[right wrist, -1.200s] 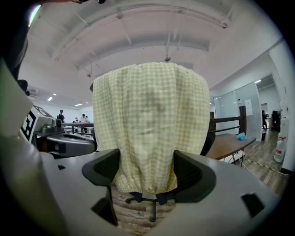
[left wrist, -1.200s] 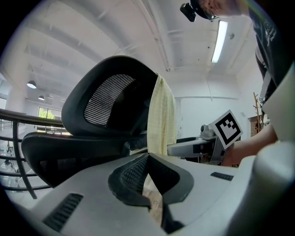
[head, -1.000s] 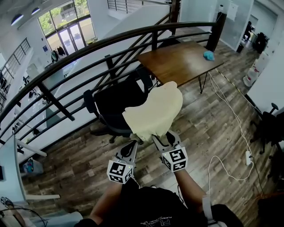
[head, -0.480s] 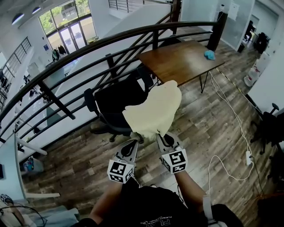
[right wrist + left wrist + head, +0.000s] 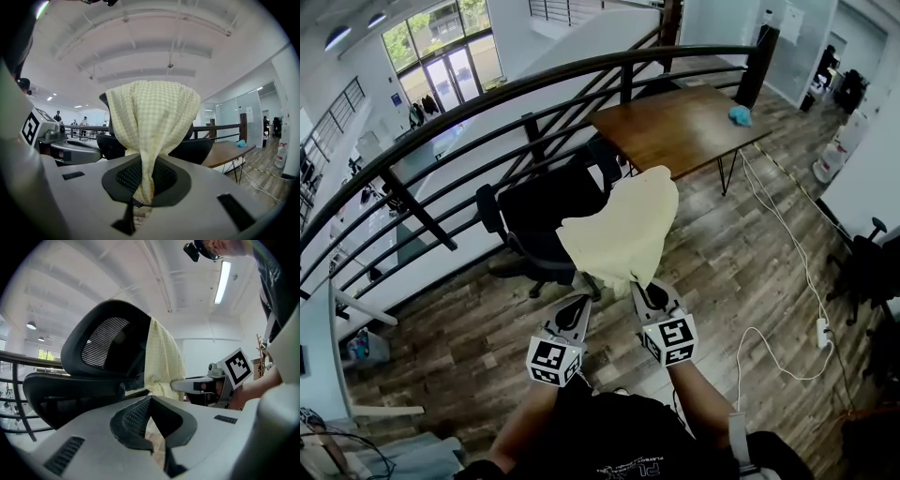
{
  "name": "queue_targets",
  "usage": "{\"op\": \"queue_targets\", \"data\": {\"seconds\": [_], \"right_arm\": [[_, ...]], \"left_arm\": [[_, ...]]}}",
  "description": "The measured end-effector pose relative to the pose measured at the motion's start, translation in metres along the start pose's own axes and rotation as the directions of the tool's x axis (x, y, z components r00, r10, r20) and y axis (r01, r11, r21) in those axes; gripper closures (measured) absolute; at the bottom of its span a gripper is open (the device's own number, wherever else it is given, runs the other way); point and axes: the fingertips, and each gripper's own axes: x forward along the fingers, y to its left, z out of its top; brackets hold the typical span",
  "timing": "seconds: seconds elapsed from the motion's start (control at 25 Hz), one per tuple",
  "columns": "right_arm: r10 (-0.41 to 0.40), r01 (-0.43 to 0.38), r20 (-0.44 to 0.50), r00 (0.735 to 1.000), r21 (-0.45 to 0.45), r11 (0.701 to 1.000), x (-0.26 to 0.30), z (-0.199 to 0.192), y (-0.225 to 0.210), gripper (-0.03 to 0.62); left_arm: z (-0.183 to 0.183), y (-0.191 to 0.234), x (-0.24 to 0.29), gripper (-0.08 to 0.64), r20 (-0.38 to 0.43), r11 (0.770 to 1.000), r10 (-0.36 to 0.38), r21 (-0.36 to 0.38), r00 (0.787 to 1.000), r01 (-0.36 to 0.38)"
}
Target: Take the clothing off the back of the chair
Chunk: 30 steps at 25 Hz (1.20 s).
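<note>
A: Where's the chair (image 5: pixel 539 220)?
B: Eleven o'clock from centre in the head view, before the rail (image 5: pixel 534 82); the cloth (image 5: pixel 623 234) hangs over its back, at twelve.
A: And the jaws?
B: The right gripper (image 5: pixel 645 286) has just been closing; it pinches the cloth's lower edge; the left gripper (image 5: pixel 577 302), at its nine o'clock, is pressed together, empty.

My left forearm (image 5: pixel 520 427) and right forearm (image 5: pixel 705 398) reach out ahead of me, close together. My right gripper (image 5: pixel 645 289) points toward eleven o'clock, almost level. Its jaws have just been closing and now pinch the lower edge of the yellow cloth (image 5: pixel 623 234). My left gripper (image 5: pixel 578 302) sits just beside it at its nine o'clock, angled toward one o'clock, its jaw tips meeting each other.
</note>
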Motion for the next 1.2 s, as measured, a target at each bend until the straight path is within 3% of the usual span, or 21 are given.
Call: {"op": "queue_targets", "data": {"seconds": [1.2], "right_arm": [[-0.129, 0.128, 0.055, 0.990, 0.020, 0.992, -0.103, 0.012, 0.010, 0.551]], "left_arm": [[-0.006, -0.057, -0.075, 0.551, 0.011, 1.000, 0.005, 0.012, 1.000, -0.005]]}}
